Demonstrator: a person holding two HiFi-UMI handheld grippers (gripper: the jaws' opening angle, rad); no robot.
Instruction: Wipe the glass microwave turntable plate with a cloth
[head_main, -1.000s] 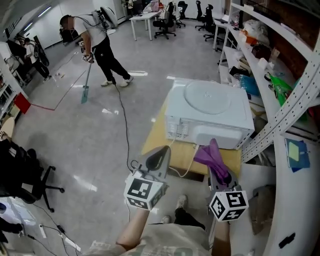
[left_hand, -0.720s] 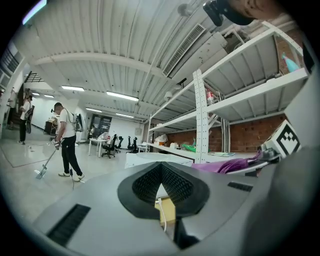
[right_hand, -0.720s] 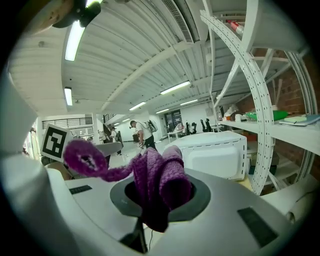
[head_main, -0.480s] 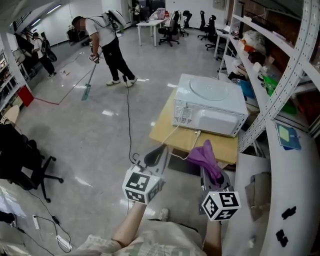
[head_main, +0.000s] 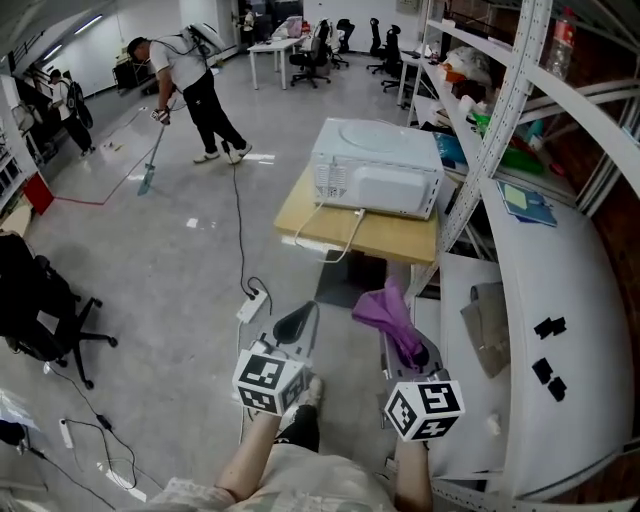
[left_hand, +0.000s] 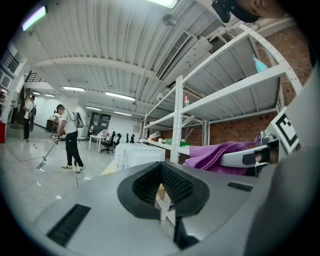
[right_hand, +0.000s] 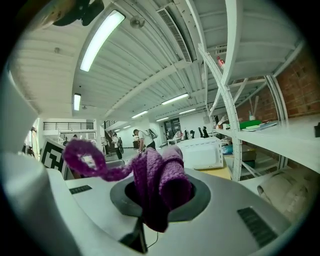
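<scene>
Glass plate (head_main: 373, 134) flat on top of the microwave (head_main: 388, 188), microwave on a wooden tabletop (head_main: 303, 212), purple cloth (head_main: 388, 315) pinched in the right tool (head_main: 406, 350) well short of the microwave, left tool (head_main: 298, 318) closed, empty, person (head_main: 192, 80) far left of the microwave.

The purple knitted cloth (right_hand: 159, 186) is soft with a coarse, ribbed weave. The white box-shaped microwave (head_main: 377, 170) has a smooth semi-gloss casing. The light wooden tabletop (head_main: 400, 238) is matt. The grey floor (head_main: 150, 270) is polished and reflective.

No readable text anywhere — nothing legible
</scene>
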